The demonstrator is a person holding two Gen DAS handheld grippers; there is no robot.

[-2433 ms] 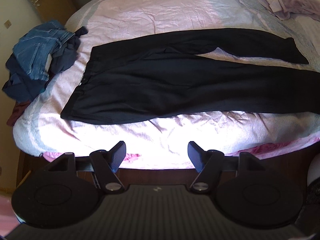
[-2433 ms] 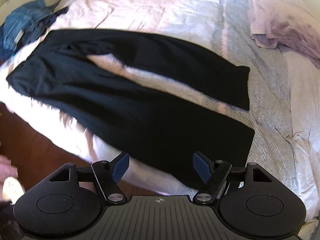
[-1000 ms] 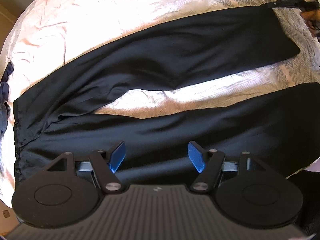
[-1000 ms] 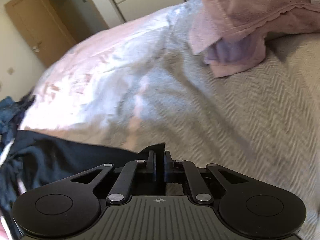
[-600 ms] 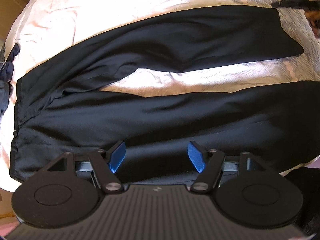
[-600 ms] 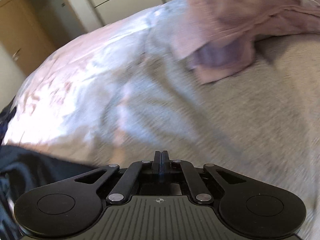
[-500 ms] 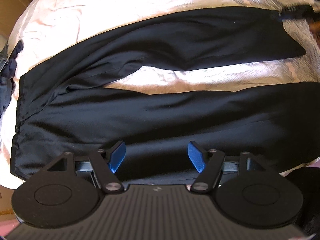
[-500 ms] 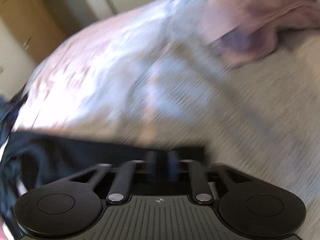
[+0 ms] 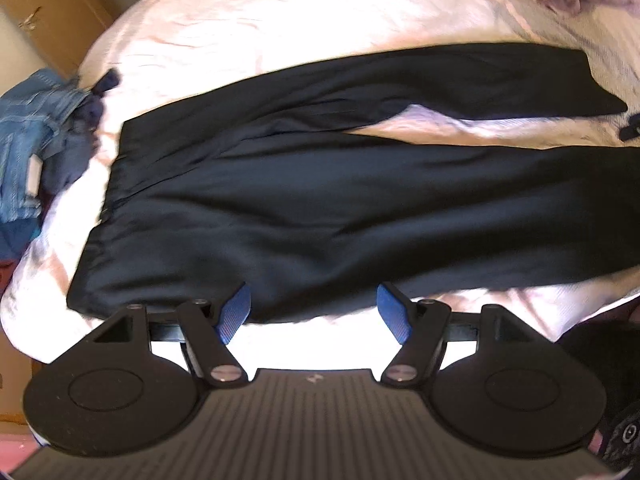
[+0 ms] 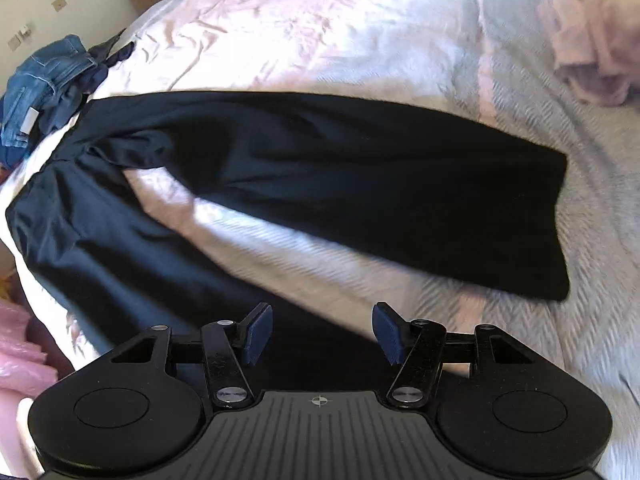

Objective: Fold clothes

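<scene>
Black trousers (image 10: pixel 360 184) now lie released; right tongs (image 10: pixel 322 334), earlier clamped, gape like left tongs (image 9: pixel 314 312).

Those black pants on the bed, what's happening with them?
A person holding a hand-held gripper in each hand is about to fold the black pants, which lie flat on the bed with their legs spread apart. The left hand-held gripper and the right hand-held gripper are both open and hold nothing. No fold is made yet. A heap of jeans sits by the waistband.

Harsh overexposed glare on the bedsheet (image 9: pixel 320 8), motion blur, fisheye-bent edges.
</scene>
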